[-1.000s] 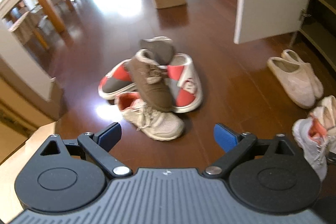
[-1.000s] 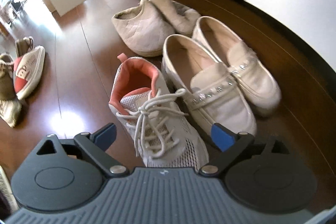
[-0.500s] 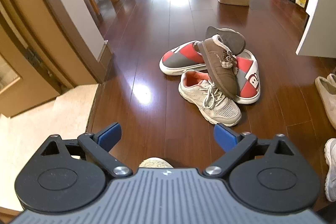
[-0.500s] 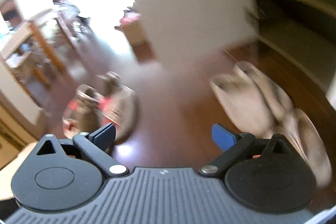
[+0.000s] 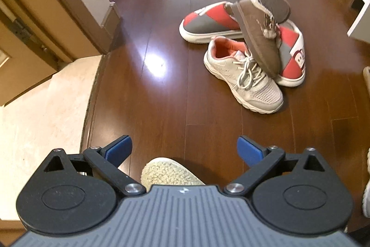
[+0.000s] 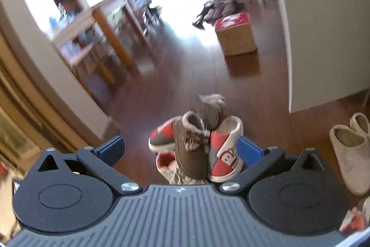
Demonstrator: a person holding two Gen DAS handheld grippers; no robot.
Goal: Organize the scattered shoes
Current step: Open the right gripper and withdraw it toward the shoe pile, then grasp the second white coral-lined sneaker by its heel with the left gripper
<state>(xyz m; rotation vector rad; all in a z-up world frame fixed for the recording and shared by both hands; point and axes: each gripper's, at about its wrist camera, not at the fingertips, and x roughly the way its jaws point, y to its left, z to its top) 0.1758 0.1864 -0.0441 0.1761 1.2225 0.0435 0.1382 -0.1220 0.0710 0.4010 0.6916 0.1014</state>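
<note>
Both spread wide, empty: left gripper [image 5: 184, 148] and right gripper [image 6: 180, 147]. Piled at one o'clock on wooden floor [image 5: 161, 15]: brown fur-lined shoe [image 5: 260, 35] atop white sneaker [image 5: 245, 75] and red-grey slip-ons [image 5: 208, 22].

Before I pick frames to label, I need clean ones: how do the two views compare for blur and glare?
Left wrist view: sharp; glare patch on the wooden floor beside the white sneaker, blown-out highlight at top. Right wrist view: motion-smeared, the table worst, windows overexposed; the brown shoe still readable. Fisheye bending in both.
</note>
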